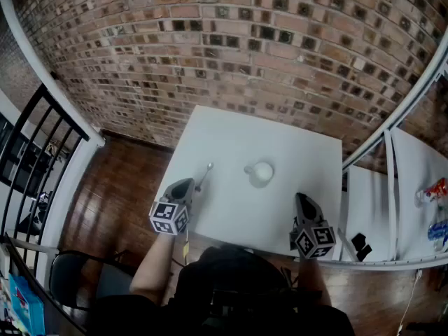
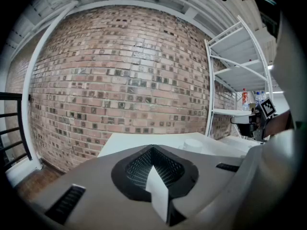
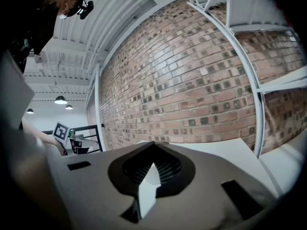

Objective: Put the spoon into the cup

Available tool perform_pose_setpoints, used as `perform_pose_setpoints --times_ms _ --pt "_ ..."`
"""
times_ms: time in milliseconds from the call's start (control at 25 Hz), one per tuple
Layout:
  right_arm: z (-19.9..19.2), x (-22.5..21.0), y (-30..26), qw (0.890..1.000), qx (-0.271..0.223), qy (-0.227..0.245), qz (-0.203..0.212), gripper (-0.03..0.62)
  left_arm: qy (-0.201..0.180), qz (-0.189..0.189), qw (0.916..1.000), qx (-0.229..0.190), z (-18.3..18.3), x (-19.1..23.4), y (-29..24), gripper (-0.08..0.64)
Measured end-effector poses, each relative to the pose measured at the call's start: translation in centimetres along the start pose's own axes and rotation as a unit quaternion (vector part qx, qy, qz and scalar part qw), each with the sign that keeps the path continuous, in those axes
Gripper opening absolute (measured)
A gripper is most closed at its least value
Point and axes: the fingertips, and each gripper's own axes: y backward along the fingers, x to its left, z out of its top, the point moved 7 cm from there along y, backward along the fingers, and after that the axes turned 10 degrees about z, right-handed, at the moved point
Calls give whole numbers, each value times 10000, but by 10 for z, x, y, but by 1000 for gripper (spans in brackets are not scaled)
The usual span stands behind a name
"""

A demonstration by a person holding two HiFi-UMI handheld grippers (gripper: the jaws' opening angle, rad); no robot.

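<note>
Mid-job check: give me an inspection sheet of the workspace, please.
Surface: white table, no spills seen.
Job's things: spoon lies flat left of the cup, apart from it, not yet in.
Clutter: nothing seen.
Grippers: left claw shut, empty, beside the spoon's near end; right claw shut, empty, over the table's near right.
Cables: nothing seen.
Surroundings: brick wall, white shelving right, black railing left, wood floor.

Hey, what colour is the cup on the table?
The cup is white, like the table; the head view shows it best.
</note>
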Motion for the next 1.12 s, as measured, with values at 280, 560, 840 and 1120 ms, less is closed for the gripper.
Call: perform_pose_setpoints --times_ms 280,560,840,1120 --pt "0 -7 2 9999 18 -61 -107 5 -149 371 9985 383 -30 8 -20 3" --pt "-2 -7 -2 9998 171 -63 -67 5 -359 623 9892 1279 -78 21 -46 75" --pt "-7 -14 2 9993 353 -100 -114 5 -465 434 9803 1871 -107 18 -64 192" --pt "-13 -23 1 9988 420 -155 -191 5 -607 436 9742 2131 -121 17 -74 192"
